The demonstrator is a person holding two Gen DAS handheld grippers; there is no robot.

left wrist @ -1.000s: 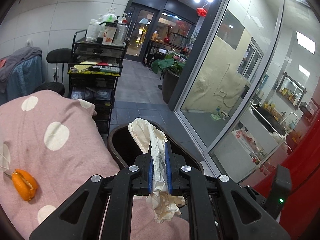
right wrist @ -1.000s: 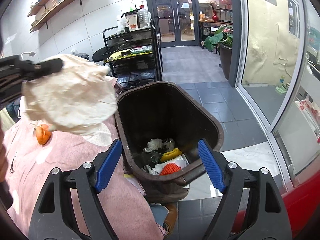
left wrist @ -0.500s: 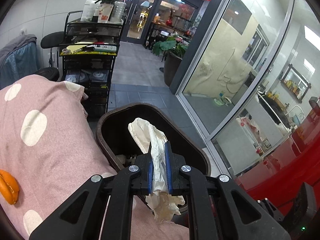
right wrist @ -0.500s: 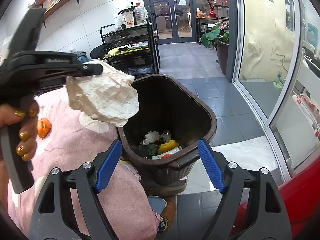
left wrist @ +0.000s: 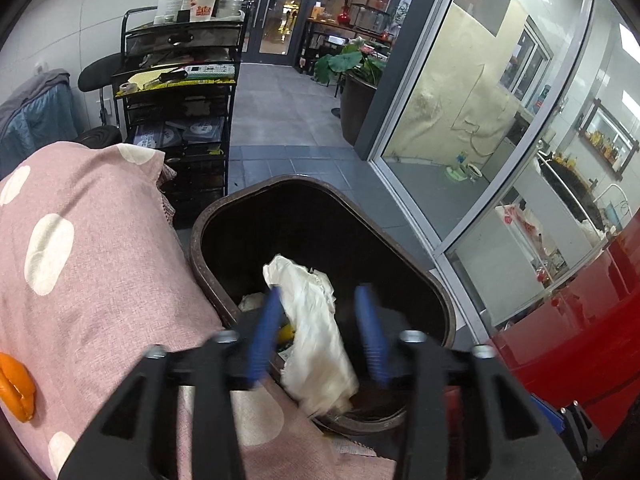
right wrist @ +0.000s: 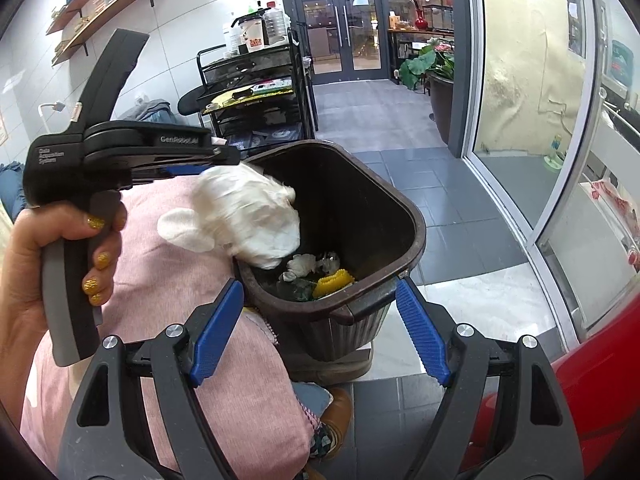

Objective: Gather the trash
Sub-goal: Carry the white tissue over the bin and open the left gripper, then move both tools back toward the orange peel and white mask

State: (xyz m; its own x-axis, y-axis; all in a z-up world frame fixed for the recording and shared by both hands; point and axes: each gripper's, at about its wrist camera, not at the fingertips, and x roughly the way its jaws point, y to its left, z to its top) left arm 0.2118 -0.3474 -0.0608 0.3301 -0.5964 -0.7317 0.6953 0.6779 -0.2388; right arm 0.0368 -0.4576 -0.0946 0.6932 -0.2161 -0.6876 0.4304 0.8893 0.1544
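Note:
A crumpled white tissue (left wrist: 312, 332) hangs loose between the blue pads of my left gripper (left wrist: 318, 332), whose jaws are opening above a dark brown bin (left wrist: 320, 224). The pads stand apart and do not press on it. In the right wrist view the tissue (right wrist: 248, 216) drops just below the left gripper (right wrist: 232, 158), over the near-left rim of the bin (right wrist: 416, 232). Yellow and white trash (right wrist: 334, 282) lies in the bottom. My right gripper (right wrist: 320, 320) stands open in front of the bin with nothing between its fingers. An orange peel (left wrist: 16, 384) lies on the pink cloth.
A pink polka-dot cloth (left wrist: 100, 280) covers the surface left of the bin. A black cart (left wrist: 180, 92) with bottles stands behind it. A glass partition (left wrist: 460, 120) and a red panel (left wrist: 580, 340) run along the right. A potted plant (left wrist: 356, 92) stands on the tiled floor.
My left gripper has come down over the bin and its jaws have parted, letting go of the tissue, which now sags into the bin. The right gripper has stayed open.

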